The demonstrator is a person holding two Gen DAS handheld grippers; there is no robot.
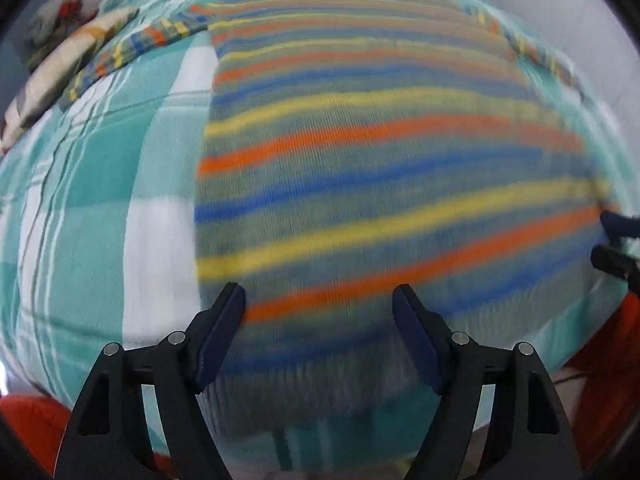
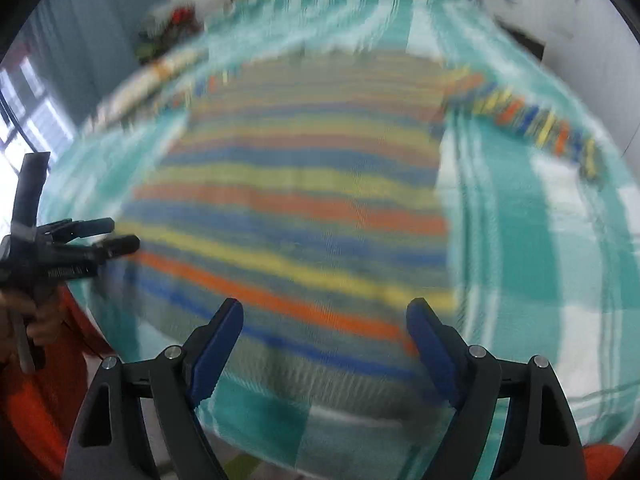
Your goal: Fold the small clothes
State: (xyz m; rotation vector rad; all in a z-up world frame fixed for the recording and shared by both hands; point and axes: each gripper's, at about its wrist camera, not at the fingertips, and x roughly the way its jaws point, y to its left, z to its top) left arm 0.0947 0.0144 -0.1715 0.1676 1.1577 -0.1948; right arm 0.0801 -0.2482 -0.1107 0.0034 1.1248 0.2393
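While both pairs of tongs hang above the near hem, the layout is set down from largest to smallest, each place given against the jumper.

Bedcover: a teal and white check cloth is spread under the jumper and shows on every side of it.

Jumper: a striped knit in orange, blue, yellow and grey-green is laid flat and face up on the bedcover. Its long axis is judged to run from the near hem away toward the far neckline, straight ahead of both wrist cameras.

Sleeves: the left sleeve and the right sleeve are stretched outward from the far corners of the jumper.

Cushion: a patterned one lies beyond the left sleeve, off the jumper.

Left tongs: the fingers are held wide apart and nothing is gripped; they are placed over the jumper's near left corner, with the left side seam just outside them.

Right tongs: these too are spread wide and empty, over the near right part of the hem, the right side seam just beyond the outer finger.

Deciding relation: the hem lies directly below and across both pairs of tongs, each about equally near its own corner, so a lengthwise fold toward the neckline is judged likely.

Blur: fine detail of the knit cannot be made out.
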